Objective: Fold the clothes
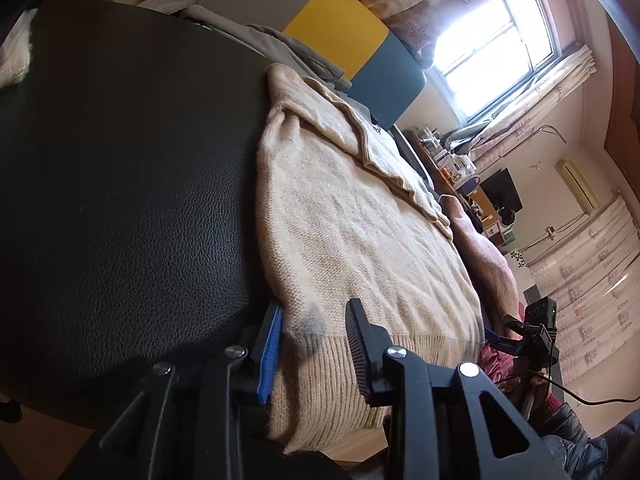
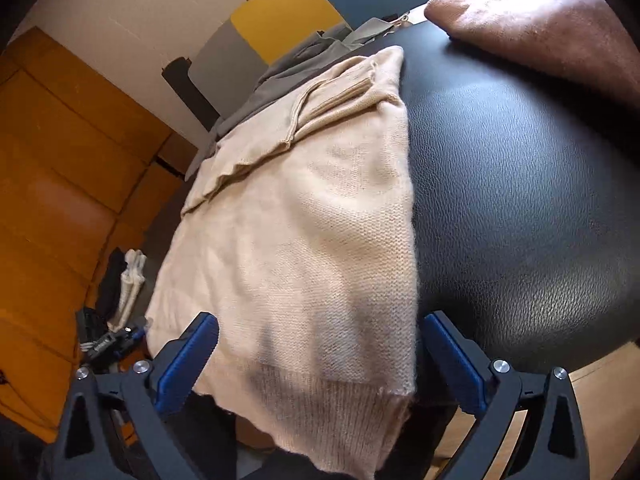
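A beige knitted sweater (image 1: 352,232) lies folded on a black leather surface (image 1: 120,180), its ribbed hem hanging over the near edge. My left gripper (image 1: 315,308) is at the hem's left corner, with its fingers close together and pinching the thick fabric. In the right wrist view the sweater (image 2: 304,232) has its right edge running along the black surface (image 2: 520,200). My right gripper (image 2: 320,320) stands wide open and straddles the hem's right corner, the fabric lying loose between its blue pads (image 2: 188,356).
A grey garment (image 2: 280,76) lies beyond the sweater's collar, in front of grey, yellow and blue panels (image 1: 336,28). A person's forearm (image 2: 540,20) rests on the far right of the surface. Orange cabinets (image 2: 60,160) and white socks (image 2: 132,280) are at the left.
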Demonstrator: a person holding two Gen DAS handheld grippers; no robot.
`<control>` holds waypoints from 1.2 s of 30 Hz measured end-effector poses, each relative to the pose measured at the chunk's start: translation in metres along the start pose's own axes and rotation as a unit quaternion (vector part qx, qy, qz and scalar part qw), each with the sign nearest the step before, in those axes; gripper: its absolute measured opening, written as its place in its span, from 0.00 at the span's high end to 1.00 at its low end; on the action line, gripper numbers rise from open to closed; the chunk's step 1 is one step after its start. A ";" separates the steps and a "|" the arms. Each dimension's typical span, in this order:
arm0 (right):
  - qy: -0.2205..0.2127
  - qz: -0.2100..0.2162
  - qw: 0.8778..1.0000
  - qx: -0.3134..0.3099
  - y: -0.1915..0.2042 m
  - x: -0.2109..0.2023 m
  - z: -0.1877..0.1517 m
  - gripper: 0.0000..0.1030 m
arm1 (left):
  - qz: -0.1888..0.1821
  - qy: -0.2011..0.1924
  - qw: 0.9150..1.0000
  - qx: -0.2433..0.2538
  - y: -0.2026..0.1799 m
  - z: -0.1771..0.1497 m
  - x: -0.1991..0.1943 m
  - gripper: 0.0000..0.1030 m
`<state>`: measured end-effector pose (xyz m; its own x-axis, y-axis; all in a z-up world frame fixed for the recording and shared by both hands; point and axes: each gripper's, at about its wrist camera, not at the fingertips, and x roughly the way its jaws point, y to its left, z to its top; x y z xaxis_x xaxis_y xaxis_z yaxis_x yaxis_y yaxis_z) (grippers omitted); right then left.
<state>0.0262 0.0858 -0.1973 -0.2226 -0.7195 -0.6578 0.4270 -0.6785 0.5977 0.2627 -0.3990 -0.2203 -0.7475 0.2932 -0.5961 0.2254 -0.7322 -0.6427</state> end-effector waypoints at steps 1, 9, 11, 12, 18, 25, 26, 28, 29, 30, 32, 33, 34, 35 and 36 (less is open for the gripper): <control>0.001 0.005 1.000 0.001 -0.001 -0.001 -0.002 0.00 | 0.000 -0.001 1.000 0.000 0.000 0.000 0.000 0.70; 0.021 0.005 1.000 -0.003 0.000 0.000 -0.005 0.00 | 0.012 -0.005 1.000 0.001 -0.003 0.003 0.004 0.68; 0.032 -0.006 0.999 -0.007 0.002 0.000 -0.001 0.02 | 0.017 -0.004 1.000 0.010 -0.007 0.003 0.005 0.67; 0.032 -0.016 0.999 -0.010 0.003 0.000 -0.001 0.04 | 0.020 -0.003 1.000 0.016 -0.008 0.003 0.006 0.67; 0.035 -0.052 0.998 -0.001 -0.002 0.001 -0.004 0.91 | 0.036 0.005 0.998 0.042 -0.015 0.003 0.007 0.65; 0.014 -0.027 0.999 0.011 -0.012 0.001 -0.008 0.90 | 0.043 0.007 0.998 0.052 -0.019 0.002 0.009 0.59; 0.016 -0.031 0.999 0.009 -0.011 0.001 -0.007 0.90 | 0.045 0.010 0.998 0.051 -0.019 0.003 0.009 0.59; 0.023 -0.042 0.999 0.000 -0.005 0.003 -0.005 0.90 | 0.052 0.022 0.997 0.052 -0.021 0.005 0.010 0.62; 0.026 -0.047 0.999 -0.005 -0.002 0.004 -0.004 0.90 | 0.063 0.026 0.996 0.056 -0.022 0.007 0.011 0.71; 0.030 -0.052 0.998 -0.009 0.001 0.005 -0.003 0.90 | 0.072 0.027 0.996 0.056 -0.021 0.007 0.012 0.88; 0.036 -0.061 0.997 -0.013 0.002 0.004 -0.001 0.90 | 0.071 0.027 0.996 0.039 -0.016 0.008 0.013 0.92; 0.038 -0.060 0.997 -0.012 0.002 0.004 0.000 0.90 | 0.061 0.025 0.997 0.028 -0.013 0.008 0.011 0.93; 0.040 -0.059 0.997 -0.011 0.003 0.004 0.001 0.90 | 0.052 0.027 0.998 0.027 -0.014 0.009 0.010 0.93; 0.036 -0.052 0.998 -0.012 0.006 0.002 0.004 0.91 | 0.043 0.028 0.998 0.025 -0.015 0.010 0.009 0.94; 0.033 -0.045 0.998 -0.013 0.009 0.001 0.008 0.91 | 0.033 0.029 0.999 0.025 -0.016 0.011 0.008 0.94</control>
<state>0.0229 0.0774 -0.1889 -0.2032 -0.6447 -0.7370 0.4304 -0.7348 0.5242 0.2463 -0.3917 -0.2097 -0.6939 0.2768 -0.6647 0.2413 -0.7804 -0.5768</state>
